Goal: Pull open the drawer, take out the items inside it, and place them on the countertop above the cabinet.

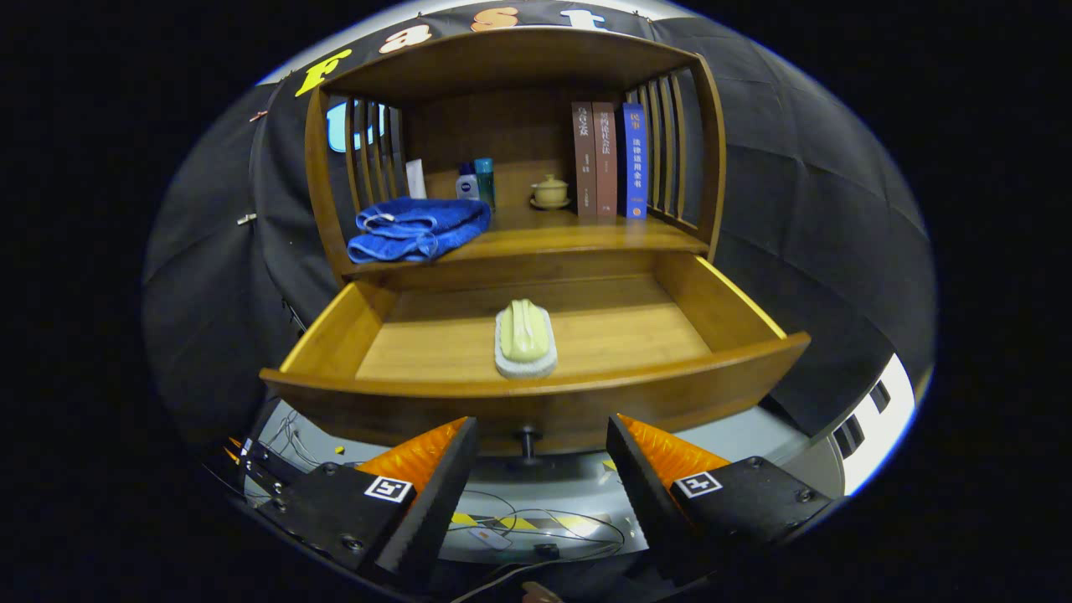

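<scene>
The wooden drawer (pixel 737 310) stands pulled out of the cabinet, just ahead of my fingers. Inside it, near the front wall, lies a pale yellow scrub brush (pixel 525 337) with a white base. The drawer's small dark knob (pixel 528 444) hangs under its front panel, between and slightly beyond my fingertips. My gripper (pixel 543 435) is open, holding nothing, a little back from the drawer front. Above the drawer is the countertop (pixel 578 239) of the cabinet.
On the countertop lie a folded blue towel (pixel 416 228) at the left, two small bottles (pixel 476 180), a lidded cup on a saucer (pixel 550 192) and three upright books (pixel 609 159) at the right. Slatted side walls enclose it. Cables (pixel 519 523) lie on the floor below.
</scene>
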Motion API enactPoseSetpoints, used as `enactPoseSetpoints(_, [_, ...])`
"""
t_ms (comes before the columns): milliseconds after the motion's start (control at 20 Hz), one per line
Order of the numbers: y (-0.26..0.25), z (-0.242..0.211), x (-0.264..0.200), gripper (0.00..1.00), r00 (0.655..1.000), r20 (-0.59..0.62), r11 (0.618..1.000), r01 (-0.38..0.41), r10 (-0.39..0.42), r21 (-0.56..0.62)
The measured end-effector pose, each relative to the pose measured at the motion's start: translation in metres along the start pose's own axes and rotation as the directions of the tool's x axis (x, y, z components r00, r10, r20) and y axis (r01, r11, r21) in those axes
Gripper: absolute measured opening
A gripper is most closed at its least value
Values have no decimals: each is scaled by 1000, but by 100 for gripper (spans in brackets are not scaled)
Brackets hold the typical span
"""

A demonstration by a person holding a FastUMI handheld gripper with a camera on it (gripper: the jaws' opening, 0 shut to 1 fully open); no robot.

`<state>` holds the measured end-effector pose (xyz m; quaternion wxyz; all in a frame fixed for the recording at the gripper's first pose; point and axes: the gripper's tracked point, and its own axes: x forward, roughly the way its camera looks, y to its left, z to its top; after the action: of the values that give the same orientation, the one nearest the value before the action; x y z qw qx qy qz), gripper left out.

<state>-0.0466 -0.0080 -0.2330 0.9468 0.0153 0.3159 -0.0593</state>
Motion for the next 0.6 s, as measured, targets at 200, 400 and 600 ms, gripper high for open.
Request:
enactPoseSetpoints(200, [12, 47, 34, 98, 999, 3, 999, -38, 38, -34])
enactPoseSetpoints(400, [23, 76, 83, 100, 997, -36, 998, -65, 65, -10])
enactPoseSetpoints(600, [24, 73, 137, 100, 988, -147, 998, -47, 40, -45])
